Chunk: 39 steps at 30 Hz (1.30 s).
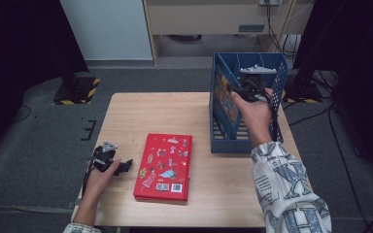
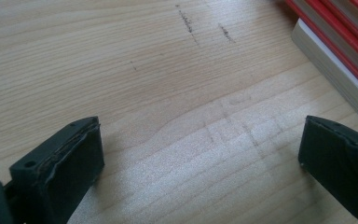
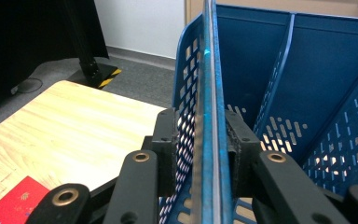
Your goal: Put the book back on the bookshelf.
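Observation:
A thin book [image 1: 223,99] with a colourful cover stands on edge in the leftmost compartment of a blue perforated file basket [image 1: 277,63]. My right gripper [image 1: 235,91] is shut on the book's top edge [image 3: 208,93], one pad on each face. The basket's left wall [image 3: 186,116] runs close along the book's left side; whether the left pad touches it I cannot tell. A thick red book [image 1: 164,167] lies flat on the wooden table [image 1: 141,116]. My left gripper [image 1: 125,166] rests low beside its left edge, open with bare wood between its jaws [image 2: 200,135]. The red book's corner [image 2: 340,42] shows at upper right.
The basket [image 3: 307,60] has further compartments to the right of the held book, split by slanted dividers. Black stands with yellow-striped bases [image 1: 77,90] rise from the grey floor beyond the table. Cables trail on the floor at the right.

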{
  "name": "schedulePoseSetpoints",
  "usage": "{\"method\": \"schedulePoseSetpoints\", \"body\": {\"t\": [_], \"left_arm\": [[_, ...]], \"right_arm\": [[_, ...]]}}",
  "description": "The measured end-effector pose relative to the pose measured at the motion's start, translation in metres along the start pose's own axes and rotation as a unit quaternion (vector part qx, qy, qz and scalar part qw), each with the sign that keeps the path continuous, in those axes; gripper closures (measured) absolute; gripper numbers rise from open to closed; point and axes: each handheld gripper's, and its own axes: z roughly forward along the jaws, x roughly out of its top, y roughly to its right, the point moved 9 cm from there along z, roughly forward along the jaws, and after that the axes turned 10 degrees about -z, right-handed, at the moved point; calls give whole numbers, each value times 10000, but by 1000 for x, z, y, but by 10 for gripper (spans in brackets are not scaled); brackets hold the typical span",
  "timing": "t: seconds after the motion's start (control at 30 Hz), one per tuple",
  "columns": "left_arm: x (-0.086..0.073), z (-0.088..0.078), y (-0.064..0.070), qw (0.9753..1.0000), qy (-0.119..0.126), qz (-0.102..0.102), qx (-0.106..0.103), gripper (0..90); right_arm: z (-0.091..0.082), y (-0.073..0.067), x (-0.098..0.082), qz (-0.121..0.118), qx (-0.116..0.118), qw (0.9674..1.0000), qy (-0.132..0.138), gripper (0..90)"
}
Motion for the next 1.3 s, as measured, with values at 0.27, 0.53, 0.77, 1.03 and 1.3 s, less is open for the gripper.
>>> {"method": "schedulePoseSetpoints", "body": {"t": [0.27,0.53,0.77,1.03,1.3], "left_arm": [[0,0,0,10000,0,2,-2,0],[0,0,0,10000,-1,2,-3,0],[0,0,0,10000,-1,3,-2,0],[0,0,0,10000,-1,5,-3,0],[0,0,0,10000,-3,9,-4,0]], "right_arm": [[0,-1,0,-18,-1,10000,-59,770],[1,-2,1,-16,-32,9999,-94,783],[1,-2,1,66,11,10000,-72,781],[1,-2,2,14,-73,9999,-85,794],[0,4,1,64,-257,9996,69,817]]}}
